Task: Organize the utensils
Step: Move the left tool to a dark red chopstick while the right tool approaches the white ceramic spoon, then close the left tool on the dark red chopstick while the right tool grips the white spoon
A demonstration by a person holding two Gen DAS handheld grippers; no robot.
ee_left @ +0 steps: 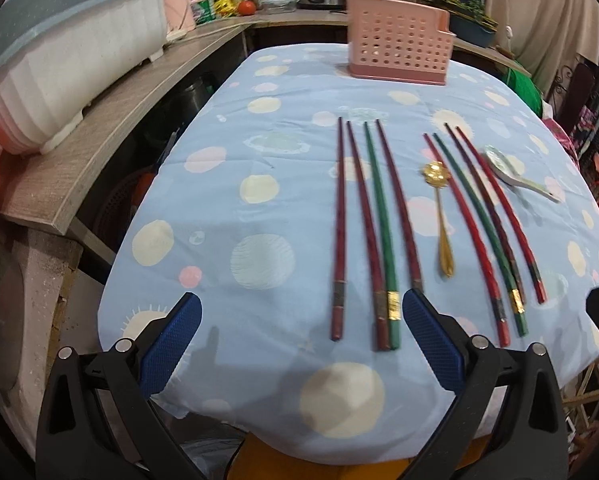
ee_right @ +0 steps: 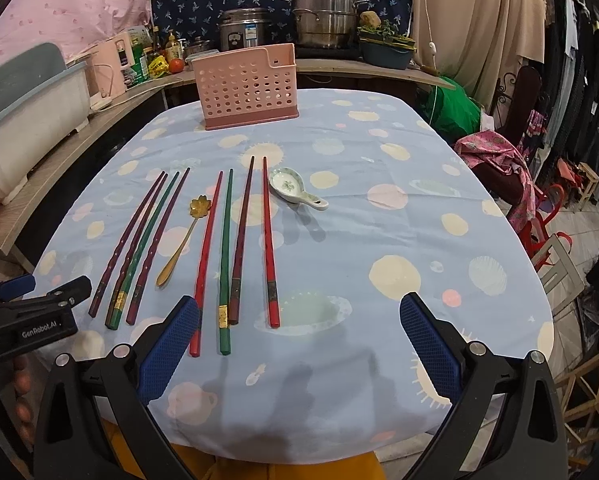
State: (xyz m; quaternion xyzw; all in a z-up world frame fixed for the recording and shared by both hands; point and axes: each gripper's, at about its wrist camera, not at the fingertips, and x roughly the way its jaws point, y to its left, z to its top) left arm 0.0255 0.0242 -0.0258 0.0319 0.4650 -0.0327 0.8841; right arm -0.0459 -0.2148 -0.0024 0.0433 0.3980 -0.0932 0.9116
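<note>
A pink perforated utensil holder stands at the far end of the blue dotted tablecloth. Two groups of several chopsticks lie lengthwise: a left group and a right group. A gold spoon lies between the groups. A white ceramic spoon lies to the right. My left gripper is open and empty, hovering over the near ends of the left group. My right gripper is open and empty over the near ends of the right group.
A white and grey dish rack sits on the wooden counter to the left. Pots, bottles and a rice cooker stand behind the table. Chairs and clothes crowd the right side. The left gripper's body shows in the right wrist view.
</note>
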